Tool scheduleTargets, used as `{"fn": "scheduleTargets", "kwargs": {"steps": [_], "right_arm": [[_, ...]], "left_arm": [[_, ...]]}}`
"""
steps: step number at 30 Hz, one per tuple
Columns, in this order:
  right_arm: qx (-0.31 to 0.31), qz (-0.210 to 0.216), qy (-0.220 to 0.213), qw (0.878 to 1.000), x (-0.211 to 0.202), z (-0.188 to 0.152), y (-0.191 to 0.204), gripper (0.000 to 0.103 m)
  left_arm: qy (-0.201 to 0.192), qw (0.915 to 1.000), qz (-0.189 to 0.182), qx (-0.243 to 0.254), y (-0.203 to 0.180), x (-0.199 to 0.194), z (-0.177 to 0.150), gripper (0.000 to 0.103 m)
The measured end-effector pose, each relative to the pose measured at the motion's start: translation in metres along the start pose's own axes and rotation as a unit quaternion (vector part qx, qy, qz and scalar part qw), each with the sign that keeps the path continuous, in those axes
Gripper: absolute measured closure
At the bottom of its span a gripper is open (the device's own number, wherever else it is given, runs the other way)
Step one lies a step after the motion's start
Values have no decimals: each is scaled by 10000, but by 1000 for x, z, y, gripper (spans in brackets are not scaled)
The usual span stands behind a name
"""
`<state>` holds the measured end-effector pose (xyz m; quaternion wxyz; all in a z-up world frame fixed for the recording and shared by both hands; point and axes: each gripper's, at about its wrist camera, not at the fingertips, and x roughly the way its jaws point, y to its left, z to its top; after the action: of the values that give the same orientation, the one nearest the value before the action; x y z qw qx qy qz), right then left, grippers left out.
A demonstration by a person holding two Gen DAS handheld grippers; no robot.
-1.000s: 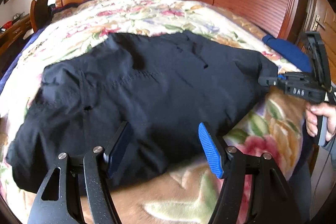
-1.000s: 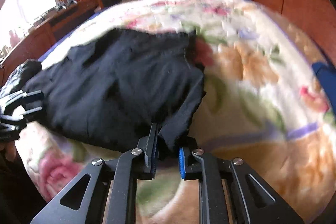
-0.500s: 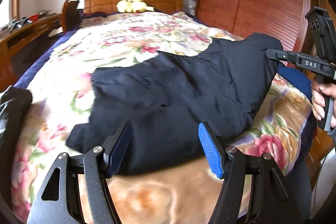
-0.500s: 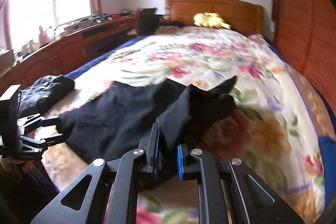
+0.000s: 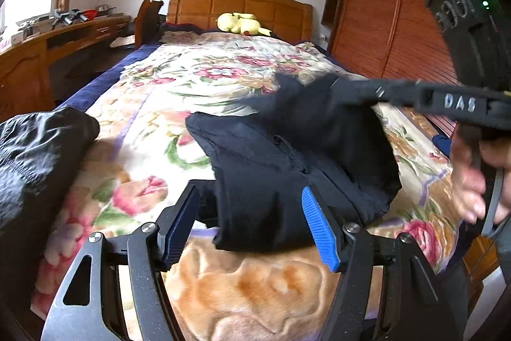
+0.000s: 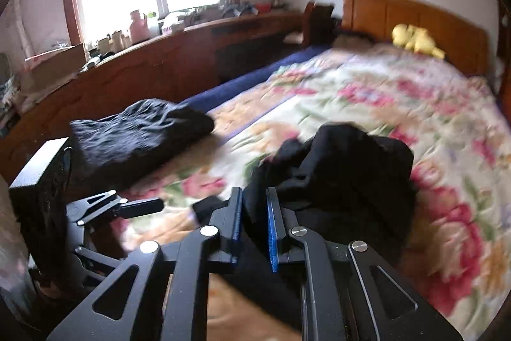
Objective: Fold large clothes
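The right wrist view is smeared with motion, so the floral blanket (image 6: 367, 104) and the clutter on the long wooden desk (image 6: 179, 53) under the bright window are hard to make out, and the glare washes out whatever is outside. In the left wrist view the black garment (image 5: 287, 155) hides part of the blanket's flowers, and the right gripper's own fingertips are lost against the dark cloth; only its arm shows, with the white letters "DAS" readable on it. A person's hand (image 5: 476, 181), blurred and cut off at the frame edge, grips that tool's handle. A second dark folded garment (image 5: 35, 155) lies at the bed's near left corner, partly cropped. The left gripper (image 5: 249, 229) stands released, its blue-padded jaws wide apart just above the near edge of the black garment, with cloth seen between them but the pads not pressing on it. The right gripper (image 6: 254, 226) is nearly clenched, jaws easing slightly apart, with a fold of the black garment still pinched between the blue pads and lifted off the bed. The garment lies bunched at the foot of the bed, on the blanket. A yellow plush toy (image 5: 241, 23) rests by the wooden headboard (image 5: 239, 5).
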<state>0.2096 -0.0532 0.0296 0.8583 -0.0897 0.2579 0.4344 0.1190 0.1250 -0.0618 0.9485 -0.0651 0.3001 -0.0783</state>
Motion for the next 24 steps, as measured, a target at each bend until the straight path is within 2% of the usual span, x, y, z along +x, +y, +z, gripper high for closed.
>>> {"fn": "scheduleTargets", "kwargs": {"steps": [2,4,6,8,13,24], "right_arm": [[1,117,84,9999,7,-1,5,83],[-16,128,93,9999,8,-3,2,73],[-106,63,37,9999,5,-3,-4,72],[-268,-184,19,9995,-2,3,-3,71],[-344,-666,142,9971,-5,-5,-18,71],[2,-1016,246,9945,-20,-32,-46,71]], "left_arm": [[-6,10000,29,-33,4,-1,-1,35],[4,10000,45,-37,5,0,-2,35],[-6,10000,26,-20,5,2,-1,35],[-18,10000,8,4,5,0,-1,35],[-44,9999,-81,109,-7,4,2,35],[154,9989,-247,364,-38,27,6,35]]}}
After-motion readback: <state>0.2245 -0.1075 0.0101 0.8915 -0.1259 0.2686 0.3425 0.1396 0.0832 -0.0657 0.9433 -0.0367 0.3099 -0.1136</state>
